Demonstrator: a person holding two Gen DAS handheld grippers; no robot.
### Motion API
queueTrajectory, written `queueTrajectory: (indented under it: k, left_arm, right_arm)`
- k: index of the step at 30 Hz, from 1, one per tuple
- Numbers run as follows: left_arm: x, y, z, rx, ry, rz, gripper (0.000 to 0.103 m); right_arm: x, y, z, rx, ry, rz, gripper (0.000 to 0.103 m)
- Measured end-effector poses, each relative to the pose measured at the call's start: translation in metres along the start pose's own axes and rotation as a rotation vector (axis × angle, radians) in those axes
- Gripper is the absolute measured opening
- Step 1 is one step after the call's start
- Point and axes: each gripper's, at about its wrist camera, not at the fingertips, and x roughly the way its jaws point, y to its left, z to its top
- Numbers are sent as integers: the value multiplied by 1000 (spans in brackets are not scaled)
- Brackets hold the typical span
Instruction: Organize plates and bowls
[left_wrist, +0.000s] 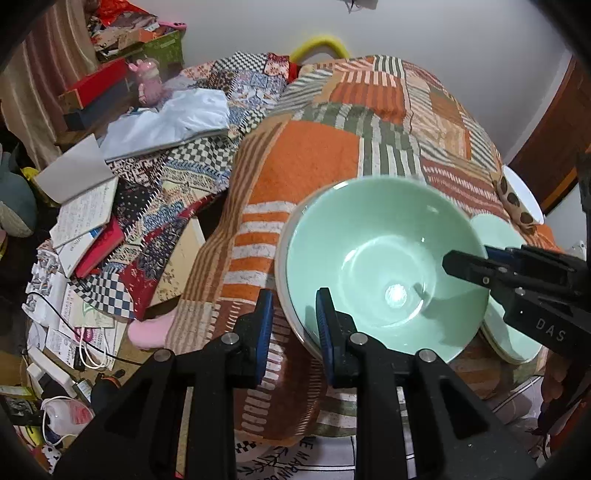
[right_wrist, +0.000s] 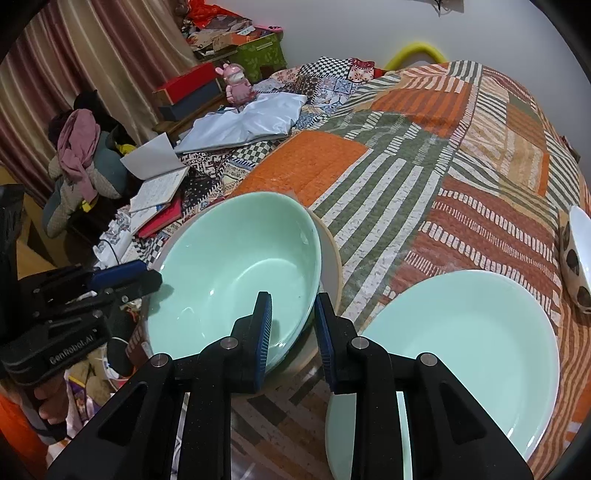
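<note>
The left tool and right tool each pinch opposite rims of the green bowl on a patchwork quilt. A green plate lies just right; books, boxes, curtain far left.
</note>
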Motion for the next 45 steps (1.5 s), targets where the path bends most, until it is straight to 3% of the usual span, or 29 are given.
queueTrajectory:
  k: [9,22,32,37,45]
  left_arm:
    - [-40,-22,16,19,-91,-33,24]
    - [-71,-108,41,108,-207,-113,49]
    - [-63,-174,58,150,-234,-150,54]
    - [-50,-208,71,187,-230,-169,54]
    - [-19,-255,94,244,-203,-143,54]
  right_arm:
    - [-37,-19,1,22,-88,-8,24]
    - [-112,-77,-8,65,-242,-85,37]
    - [-152,-132,-21,114,-303,-166,42]
    - [-163,-156,-29,134,-322,-246,42]
    - [-170,-199,-33,193,-319,-292,42]
